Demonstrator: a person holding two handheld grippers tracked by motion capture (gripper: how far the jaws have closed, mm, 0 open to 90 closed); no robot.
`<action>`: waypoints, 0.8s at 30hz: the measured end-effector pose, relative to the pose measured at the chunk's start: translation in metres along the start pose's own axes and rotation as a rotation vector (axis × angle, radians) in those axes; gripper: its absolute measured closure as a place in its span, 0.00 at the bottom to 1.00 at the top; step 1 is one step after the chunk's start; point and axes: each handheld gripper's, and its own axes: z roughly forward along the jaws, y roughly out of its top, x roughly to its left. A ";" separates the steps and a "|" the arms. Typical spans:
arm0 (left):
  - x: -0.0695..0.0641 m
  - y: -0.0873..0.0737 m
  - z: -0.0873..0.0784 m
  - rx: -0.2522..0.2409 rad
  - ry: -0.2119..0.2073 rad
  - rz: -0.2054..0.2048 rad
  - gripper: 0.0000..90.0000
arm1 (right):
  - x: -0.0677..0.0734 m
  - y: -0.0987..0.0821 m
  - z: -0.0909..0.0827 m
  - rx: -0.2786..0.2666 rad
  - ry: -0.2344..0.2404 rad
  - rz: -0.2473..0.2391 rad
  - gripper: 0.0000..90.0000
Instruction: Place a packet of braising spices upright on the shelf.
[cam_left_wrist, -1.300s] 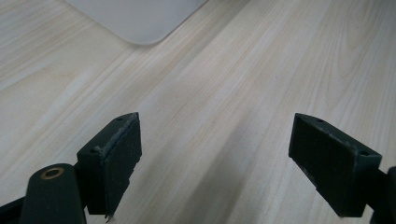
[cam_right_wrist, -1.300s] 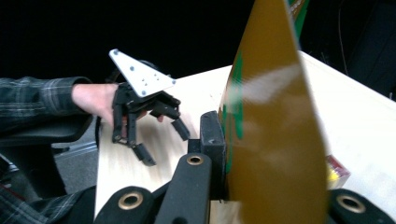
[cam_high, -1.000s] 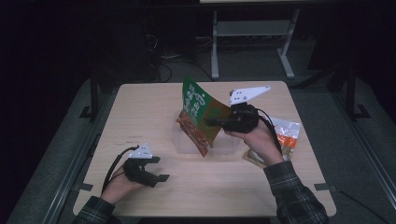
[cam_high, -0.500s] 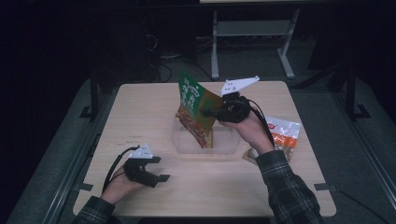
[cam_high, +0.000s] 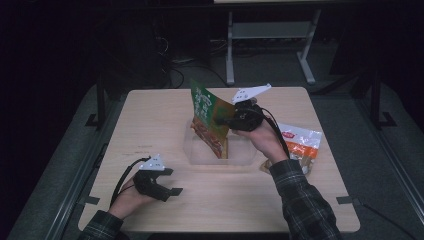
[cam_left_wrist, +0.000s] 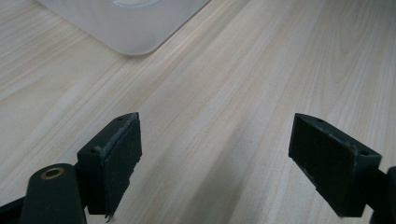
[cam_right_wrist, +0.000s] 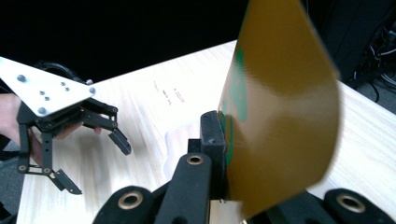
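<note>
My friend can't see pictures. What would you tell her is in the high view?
A person's right gripper holds a green food pouch upright over a clear plastic tub on a wooden table. The left gripper rests open near the front edge, and another packet lies at the right.

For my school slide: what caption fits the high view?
Right gripper lowers a green snack bag into a clear tub; left gripper rests open.

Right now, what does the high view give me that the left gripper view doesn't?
High view: the right gripper shut on a green and orange food pouch held upright over the clear plastic container, and an orange snack packet by the table's right edge. Left gripper view: the left gripper from close up, jaws open above bare wood with nothing between them. Both: the wooden table and the container.
</note>
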 end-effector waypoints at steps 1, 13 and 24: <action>0.000 0.000 0.000 0.000 0.000 0.000 0.19 | 0.000 0.000 0.001 0.002 0.000 0.002 1.00; -0.001 0.000 0.001 0.006 0.000 -0.002 0.19 | -0.003 -0.003 0.012 0.023 0.002 0.007 1.00; -0.002 -0.001 0.002 0.014 -0.002 -0.002 0.19 | -0.003 -0.007 0.024 0.050 -0.001 0.004 0.99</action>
